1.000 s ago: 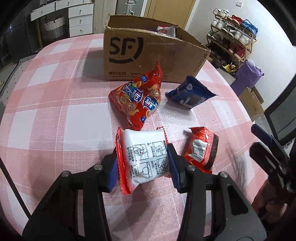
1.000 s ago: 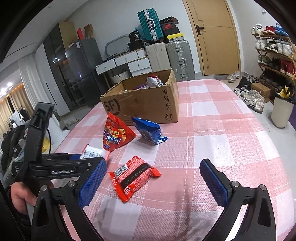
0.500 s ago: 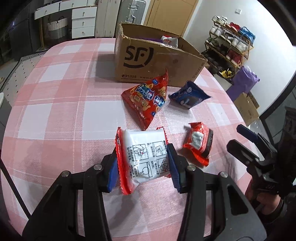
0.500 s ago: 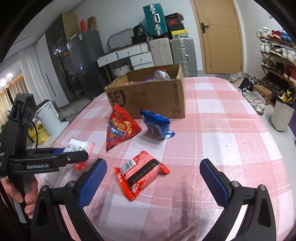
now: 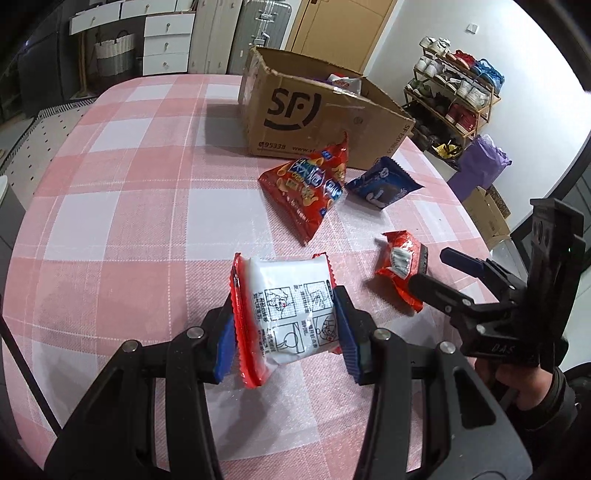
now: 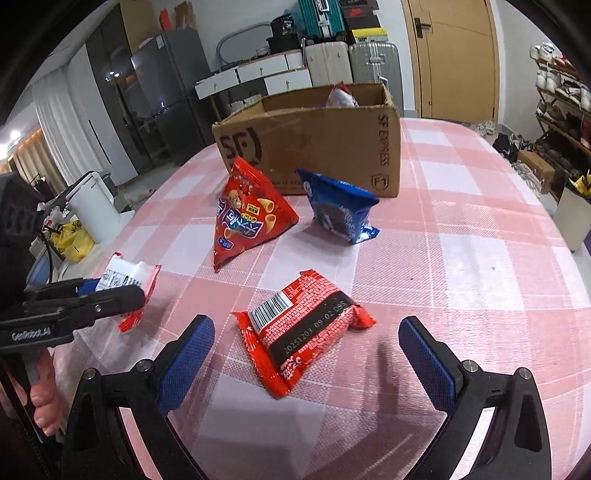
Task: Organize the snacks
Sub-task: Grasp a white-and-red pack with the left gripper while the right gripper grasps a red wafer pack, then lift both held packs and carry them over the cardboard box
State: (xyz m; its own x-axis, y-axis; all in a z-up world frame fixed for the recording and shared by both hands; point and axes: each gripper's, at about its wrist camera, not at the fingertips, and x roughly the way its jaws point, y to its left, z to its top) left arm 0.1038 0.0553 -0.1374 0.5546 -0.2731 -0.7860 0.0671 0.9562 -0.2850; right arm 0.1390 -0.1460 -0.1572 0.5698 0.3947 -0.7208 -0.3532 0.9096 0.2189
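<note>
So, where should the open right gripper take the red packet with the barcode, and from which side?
Probably across the puffed middle of the red packet, coming from above. It lies flat and slanted between the right gripper's open pads; the thin crimped ends give less to hold.

I see a pink-and-white checked tablecloth [image 5: 122, 206] covering the table. Behind it, against the far wall, stand white drawer units [image 5: 168, 40] with a woven basket [image 5: 114, 50] beside them, and silver suitcases [image 6: 373, 62] with a teal suitcase [image 6: 317, 16] stacked above. A wooden door [image 6: 454, 55] is shut at the back. On my right, a shoe rack [image 5: 458, 92] holds many pairs, with a purple bag [image 5: 480, 166] just below it. At left, a dark refrigerator [image 6: 162, 92] stands, and a white bin [image 6: 94, 208] near a yellow bag [image 6: 72, 240].
</note>
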